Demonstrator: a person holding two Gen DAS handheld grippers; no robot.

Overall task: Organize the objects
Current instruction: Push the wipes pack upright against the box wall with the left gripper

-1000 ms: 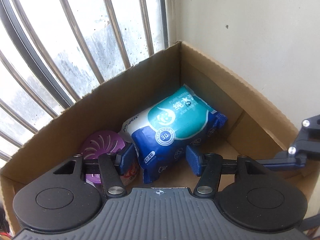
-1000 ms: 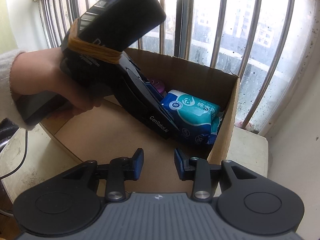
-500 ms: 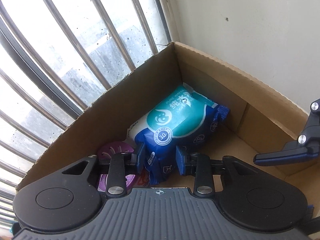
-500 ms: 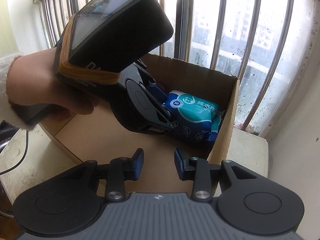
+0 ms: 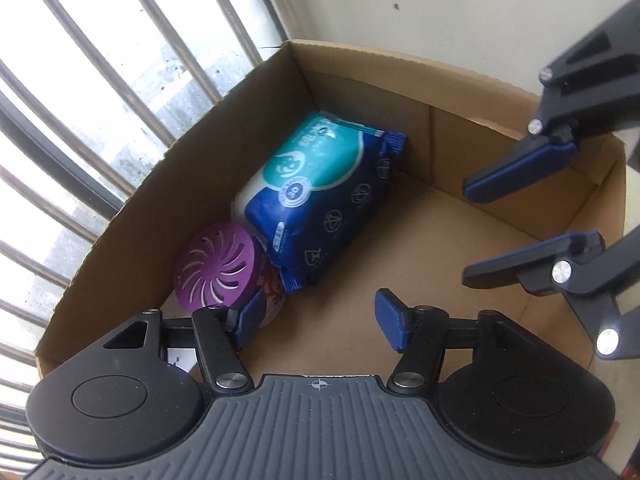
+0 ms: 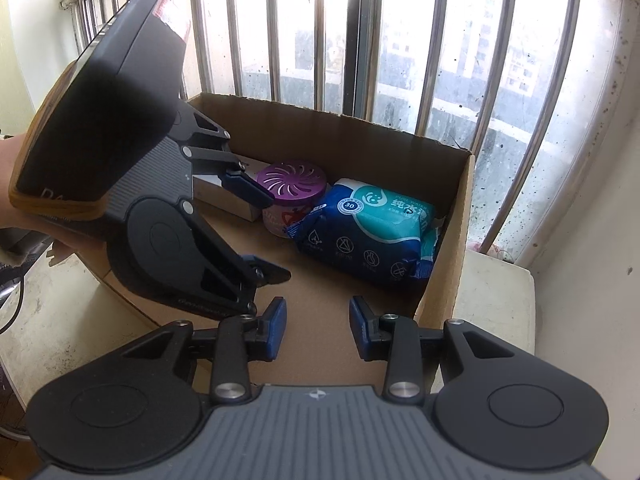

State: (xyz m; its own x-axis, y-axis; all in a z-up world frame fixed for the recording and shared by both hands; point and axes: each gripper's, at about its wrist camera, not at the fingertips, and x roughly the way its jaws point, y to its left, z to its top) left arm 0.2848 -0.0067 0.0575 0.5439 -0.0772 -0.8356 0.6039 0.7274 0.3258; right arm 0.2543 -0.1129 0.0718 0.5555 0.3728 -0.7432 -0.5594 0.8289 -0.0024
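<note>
One cardboard box (image 6: 448,236), one wipes pack (image 6: 372,228), one purple-lidded canister (image 6: 291,184), one small carton (image 6: 228,200).

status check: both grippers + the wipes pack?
Left gripper open, empty, above box floor. Right gripper open, empty. Wipes pack rests in cardboard box, touching purple-lidded container. Nothing blocking.

Bright daylight through window bars (image 6: 404,40) (overexposed), fisheye-bent edges, sharp focus

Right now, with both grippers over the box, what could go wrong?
1. The left gripper and right gripper hang open close together above the cardboard box; either move could knock them together.
2. The left gripper's finger sits right by the purple-lidded air freshener, which could tip against the wet wipes pack.
</note>
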